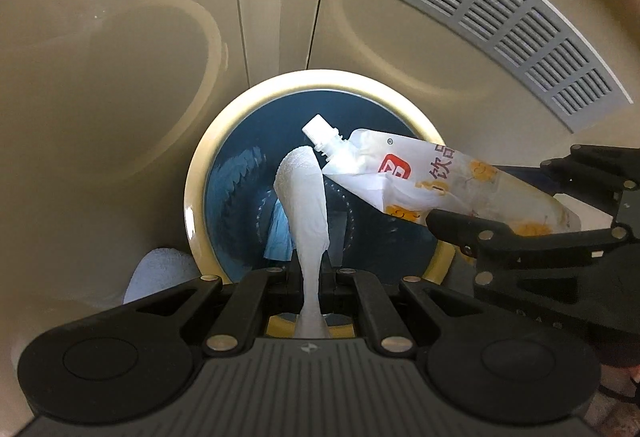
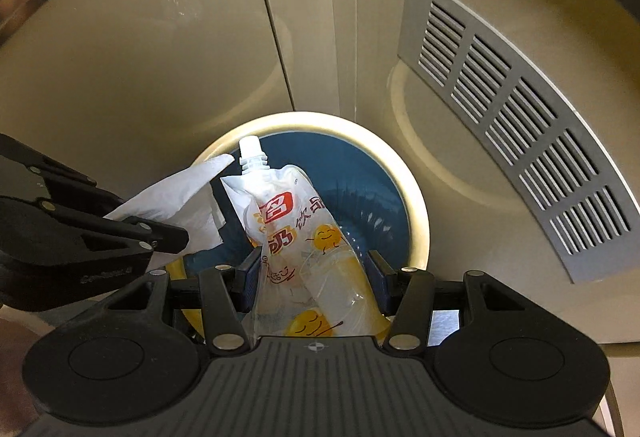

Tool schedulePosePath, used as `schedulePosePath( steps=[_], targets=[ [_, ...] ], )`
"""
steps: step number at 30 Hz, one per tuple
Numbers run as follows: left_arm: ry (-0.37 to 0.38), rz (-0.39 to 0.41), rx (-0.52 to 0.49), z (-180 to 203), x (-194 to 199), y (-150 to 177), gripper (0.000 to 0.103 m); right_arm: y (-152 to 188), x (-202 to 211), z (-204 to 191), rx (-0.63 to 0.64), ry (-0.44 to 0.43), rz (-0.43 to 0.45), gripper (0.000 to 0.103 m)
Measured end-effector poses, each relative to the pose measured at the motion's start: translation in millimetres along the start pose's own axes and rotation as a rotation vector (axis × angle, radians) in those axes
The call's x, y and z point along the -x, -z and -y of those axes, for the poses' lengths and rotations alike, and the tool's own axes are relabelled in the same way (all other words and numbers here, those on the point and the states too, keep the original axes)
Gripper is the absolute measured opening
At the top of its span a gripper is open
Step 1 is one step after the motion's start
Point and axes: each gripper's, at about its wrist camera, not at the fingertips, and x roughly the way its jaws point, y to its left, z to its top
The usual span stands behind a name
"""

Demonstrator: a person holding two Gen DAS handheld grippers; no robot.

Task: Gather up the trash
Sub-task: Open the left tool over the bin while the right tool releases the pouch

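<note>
My left gripper (image 1: 311, 273) is shut on a twisted white paper napkin (image 1: 306, 197) and holds it over the mouth of a round bin with a cream rim (image 1: 196, 189) and a dark blue liner. My right gripper (image 2: 312, 269) holds a spouted drink pouch (image 2: 296, 233) with red and yellow print between its fingers, over the same bin's rim (image 2: 418, 205). The pouch (image 1: 420, 181) also shows in the left wrist view, held by the right gripper (image 1: 520, 205) coming in from the right. The napkin (image 2: 180, 201) and left gripper (image 2: 132, 233) show at the left of the right wrist view.
Blue and clear trash (image 1: 280, 233) lies at the bottom of the bin. Beige cabinet panels stand behind it, with a grey vent grille (image 1: 516, 25) at the upper right. A white cloth-like object (image 1: 160, 273) lies left of the bin.
</note>
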Motion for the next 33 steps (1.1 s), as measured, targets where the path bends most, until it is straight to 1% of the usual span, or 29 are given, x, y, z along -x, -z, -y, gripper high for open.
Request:
schedulePosePath(
  steps=[5, 14, 18, 19, 20, 21, 22, 23, 24, 25, 26, 27, 28, 31, 33],
  targets=[
    [-0.010, -0.021, -0.005, 4.5, -11.1, -6.3, 0.004, -6.3, -11.3, 1.0, -0.002, 0.001, -0.020, 0.055],
    [-0.022, -0.053, -0.006, 8.7, -23.9, -9.1, 0.005, -12.1, -9.2, 3.5, 0.011, -0.006, -0.048, 0.056],
    [-0.034, -0.069, -0.002, 7.7, -32.0, -7.8, 0.005, -15.0, -12.4, 5.8, -0.004, -0.004, -0.063, 0.056],
    [-0.040, -0.070, -0.004, 7.4, -32.5, -8.2, 0.006, -15.7, -12.7, 6.1, -0.010, -0.004, -0.063, 0.056],
    [-0.044, -0.073, -0.006, 7.8, -33.1, -8.5, 0.014, -16.3, -12.6, 6.5, -0.016, -0.005, -0.061, 0.058],
    [-0.048, -0.081, -0.003, 8.2, -33.6, -8.7, 0.034, -16.9, -11.8, 7.0, -0.024, -0.005, -0.059, 0.060],
    [-0.060, -0.087, 0.003, 8.2, -32.6, -9.0, 0.044, -17.4, -10.9, 7.9, -0.031, -0.005, -0.059, 0.065],
    [-0.077, -0.085, 0.006, 7.8, -31.5, -9.0, 0.063, -17.5, -10.3, 8.9, -0.043, 0.010, -0.057, 0.067],
    [-0.092, -0.076, 0.006, 6.1, -29.7, -8.8, 0.080, -17.7, -8.6, 11.4, -0.058, 0.026, -0.053, 0.067],
    [-0.109, -0.068, 0.010, 4.2, -27.7, -8.5, 0.087, -17.5, -7.0, 14.8, -0.075, 0.030, -0.049, 0.069],
    [-0.122, -0.061, 0.021, 2.0, -25.1, -8.4, 0.095, -17.5, -4.3, 19.2, -0.094, 0.022, -0.045, 0.072],
    [-0.119, -0.056, 0.031, -0.3, -22.6, -7.9, 0.101, -17.3, -1.3, 23.4, -0.114, 0.015, -0.043, 0.075],
    [-0.109, -0.054, 0.041, -2.4, -19.7, -7.9, 0.103, -16.8, 2.3, 27.1, -0.132, 0.012, -0.043, 0.078],
    [-0.061, -0.053, 0.068, -7.1, -10.7, -4.4, 0.103, -14.6, 15.2, 32.3, -0.156, 0.001, -0.041, 0.079],
    [-0.049, -0.047, 0.076, -9.5, -3.6, 0.2, 0.103, -11.8, 25.8, 32.0, -0.157, -0.005, -0.032, 0.079]
  ],
)
